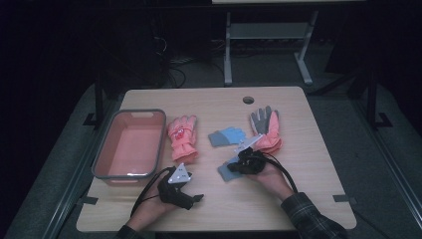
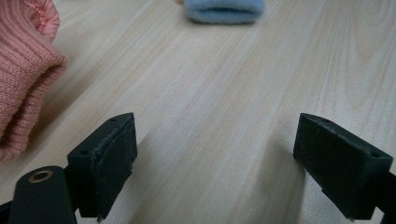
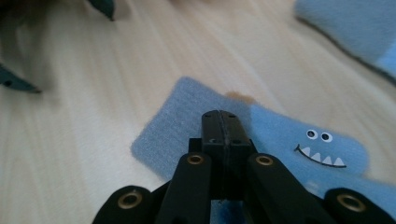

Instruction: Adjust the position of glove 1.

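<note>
From the high view, a pale wooden table (image 1: 308, 164) carries a salmon-pink plastic bin (image 1: 102, 159) with a grey rim at the left, a coral padded glove (image 1: 181, 139) beside it, a second coral glove with a grey palm (image 1: 266, 127) farther right, and a small blue knit glove (image 1: 228, 136) between them. Nearer the person lies another blue glove (image 1: 226, 172), just under the right hand-held gripper (image 1: 239, 166). The left hand-held gripper (image 1: 196, 198) rests low on the table in front of the bin.

In the left gripper view its jaws stand spread wide over bare wood grain with nothing between them; a ribbed coral cuff (image 2: 23, 74) sits at the left and a blue knit edge (image 2: 224, 10) lies far ahead.

In the right gripper view the jaws are pressed together, their tips over the grey-blue cuff (image 3: 177, 126) of the near glove, whose light blue back bears a printed toothy face (image 3: 320, 149). Whether a fold of fabric is pinched between them I cannot tell. This glove looks light, soft and limp, fleecy rather than slippery; it should drape when lifted, so the flat cuff edge seems the best place to take hold
</note>
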Tool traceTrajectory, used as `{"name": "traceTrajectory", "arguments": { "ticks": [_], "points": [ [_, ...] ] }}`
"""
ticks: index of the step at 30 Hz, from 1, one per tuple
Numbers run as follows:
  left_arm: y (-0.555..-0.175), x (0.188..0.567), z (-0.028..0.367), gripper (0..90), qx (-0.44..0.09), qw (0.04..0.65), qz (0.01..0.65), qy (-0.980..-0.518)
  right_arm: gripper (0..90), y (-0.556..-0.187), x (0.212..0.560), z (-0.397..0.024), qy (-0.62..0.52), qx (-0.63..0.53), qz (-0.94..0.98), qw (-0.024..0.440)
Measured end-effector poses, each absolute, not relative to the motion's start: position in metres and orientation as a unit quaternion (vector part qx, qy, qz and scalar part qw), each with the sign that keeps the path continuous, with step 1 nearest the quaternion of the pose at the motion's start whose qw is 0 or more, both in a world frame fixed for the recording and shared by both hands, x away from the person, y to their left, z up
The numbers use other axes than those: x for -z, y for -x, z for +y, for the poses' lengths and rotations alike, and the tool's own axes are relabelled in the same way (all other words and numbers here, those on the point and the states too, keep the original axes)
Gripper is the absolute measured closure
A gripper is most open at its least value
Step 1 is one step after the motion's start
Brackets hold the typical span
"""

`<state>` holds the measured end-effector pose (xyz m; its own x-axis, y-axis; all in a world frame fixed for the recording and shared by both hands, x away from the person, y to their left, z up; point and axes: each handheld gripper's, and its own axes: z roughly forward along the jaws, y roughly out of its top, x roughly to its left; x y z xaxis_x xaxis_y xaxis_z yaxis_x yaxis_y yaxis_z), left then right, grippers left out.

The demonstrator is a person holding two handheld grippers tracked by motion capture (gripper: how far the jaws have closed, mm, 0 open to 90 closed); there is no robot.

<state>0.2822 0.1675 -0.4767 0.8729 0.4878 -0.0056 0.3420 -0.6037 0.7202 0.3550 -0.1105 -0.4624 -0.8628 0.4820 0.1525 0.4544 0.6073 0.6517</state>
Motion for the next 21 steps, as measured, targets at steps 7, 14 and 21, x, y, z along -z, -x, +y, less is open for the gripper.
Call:
{"name": "traceTrajectory", "arguments": {
  "ticks": [7,14,21],
  "points": [
    [-0.282,0.477,0.167,12.9,-0.096,0.38,0.233,-0.89,90.0,-0.337,0.462,-0.112,-0.238,-0.355,0.904,0.002],
    [-0.282,0.477,0.168,12.9,-0.097,0.379,0.232,-0.89,90.0,-0.323,0.462,-0.114,-0.214,-0.351,0.912,-0.005],
    [-0.282,0.477,0.167,12.9,-0.096,0.379,0.233,-0.89,90.0,-0.307,0.463,-0.104,-0.179,-0.353,0.918,-0.008]
  ]
}}
